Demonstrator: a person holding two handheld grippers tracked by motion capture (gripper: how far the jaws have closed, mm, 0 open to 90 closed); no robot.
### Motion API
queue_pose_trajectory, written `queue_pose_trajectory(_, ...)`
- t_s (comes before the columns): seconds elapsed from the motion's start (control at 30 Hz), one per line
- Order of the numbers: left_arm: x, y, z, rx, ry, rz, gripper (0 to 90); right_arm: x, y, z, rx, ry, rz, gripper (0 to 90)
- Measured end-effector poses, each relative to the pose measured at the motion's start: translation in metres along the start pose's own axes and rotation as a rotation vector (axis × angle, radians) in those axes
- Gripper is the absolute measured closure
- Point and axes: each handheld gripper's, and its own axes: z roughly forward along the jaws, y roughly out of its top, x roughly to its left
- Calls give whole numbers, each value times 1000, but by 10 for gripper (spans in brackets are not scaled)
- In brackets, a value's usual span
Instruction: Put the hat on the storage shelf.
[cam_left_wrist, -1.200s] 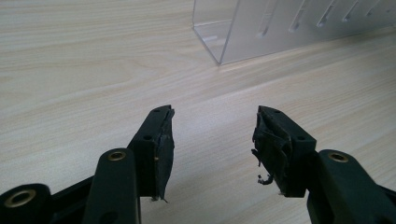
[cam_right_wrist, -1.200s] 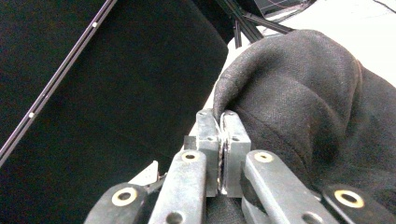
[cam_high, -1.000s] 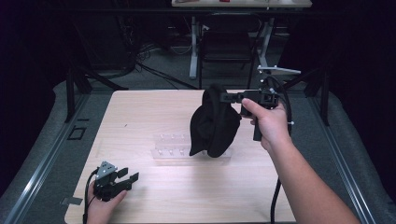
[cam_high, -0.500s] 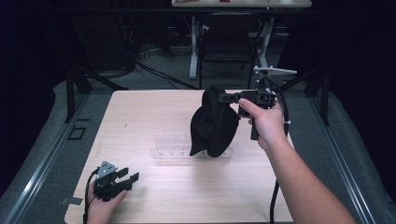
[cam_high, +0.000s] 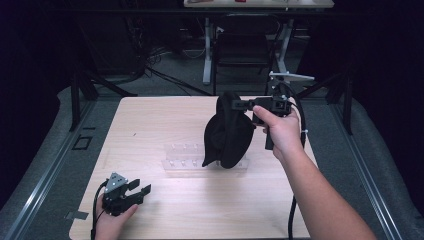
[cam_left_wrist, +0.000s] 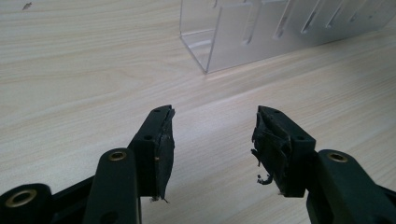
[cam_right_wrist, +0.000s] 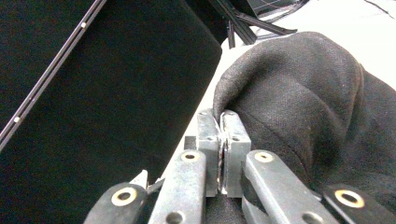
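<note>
Black cloth (cam_high: 227, 132) hangs in the air over the middle of the tabletop (cam_high: 150, 120), pinched at its top edge by the right gripper (cam_high: 243, 105). In the right gripper view the two jaws are pressed flat together with a fold of the cloth (cam_right_wrist: 299, 102) caught between them, the dark fabric bulging out to the right of the jaws. The right hand (cam_high: 280, 131) holds that gripper level, jaws pointing toward the left edge of the tabletop, so the cloth droops straight down from the tips in a loose, rounded bundle.

Below it sits a clear plastic rack (cam_high: 187, 159), lying near the centre of the tabletop. From the high view the lower end of the cloth covers the right end of the rack; whether the fabric actually touches the plastic I cannot tell.

Over at the near left corner of the tabletop, the left gripper (cam_high: 144, 186) sits low in the left hand (cam_high: 111, 222), well apart from the cloth. Its jaws stand spread with bare wood between them, as the left gripper view makes plain: the left gripper (cam_left_wrist: 212, 140) has nothing between its pads, and the worn padding on each jaw is frayed at the edges. Ahead of those jaws, the near corner of the rack (cam_left_wrist: 261, 32) shows, its slotted walls running away toward the upper right, apart from the tips.
</note>
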Motion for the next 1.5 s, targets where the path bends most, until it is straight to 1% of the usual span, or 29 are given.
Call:
queue_pose_trajectory(0.13,-4,3,-2,-19,-11,3,478,2,0,3,3,5,-5,884)
queue_pose_trajectory(0.17,-7,6,-3,-22,-24,16,487,3,0,4,4,4,-9,883)
queue_pose_trajectory(0.2,-7,6,-3,-22,-24,16,490,4,0,5,1,2,-6,883)
queue_pose_trajectory(0.27,-11,8,-3,-27,-28,34,490,5,1,6,3,6,-8,883)
queue_pose_trajectory(0.33,-13,10,-3,-29,-29,40,491,6,1,7,1,5,-9,883)
queue_pose_trajectory(0.37,-16,14,-4,-31,-33,51,492,7,0,9,5,13,-11,883)
queue_pose_trajectory(0.43,-19,18,-6,-48,-45,55,498,8,0,11,8,17,-11,883)
queue_pose_trajectory(0.47,-19,18,-6,-48,-45,55,502,8,0,11,8,17,-11,883)
queue_pose_trajectory(0.5,-22,22,-6,-63,-55,69,503,11,-1,13,10,21,-11,883)
queue_pose_trajectory(0.53,-22,22,-6,-63,-55,69,508,11,-1,13,10,21,-11,883)
queue_pose_trajectory(0.57,-27,28,-6,-76,-64,90,508,12,-1,15,15,23,-16,883)
queue_pose_trajectory(0.67,-32,35,-3,-86,-74,110,511,14,-1,18,19,30,-17,883)
queue_pose_trajectory(0.8,-42,48,2,-107,-98,116,520,16,-2,22,22,43,-16,883)
queue_pose_trajectory(0.87,-49,54,5,-120,-116,119,523,16,-3,23,28,50,-19,883)
queue_pose_trajectory(1.0,-60,63,10,-134,-137,133,526,15,-4,26,25,71,-8,883)
queue_pose_trajectory(1.1,-68,69,14,-142,-147,143,530,13,-5,27,27,84,-3,883)
queue_pose_trajectory(1.13,-68,69,14,-142,-147,143,533,13,-5,27,29,87,-1,883)
queue_pose_trajectory(1.2,-76,74,17,-140,-156,158,537,13,-5,28,28,90,-1,882)
queue_pose_trajectory(1.3,-83,78,19,-138,-163,176,546,14,-5,29,25,94,1,882)
queue_pose_trajectory(1.33,-86,80,19,-134,-168,189,552,14,-5,29,25,95,2,882)
queue_pose_trajectory(1.4,-87,82,20,-138,-171,191,568,13,-5,30,23,98,3,882)
queue_pose_trajectory(1.47,-94,86,21,-132,-177,217,578,14,-5,31,22,102,6,882)
queue_pose_trajectory(1.5,-96,87,22,-134,-181,218,585,14,-5,32,27,103,7,882)
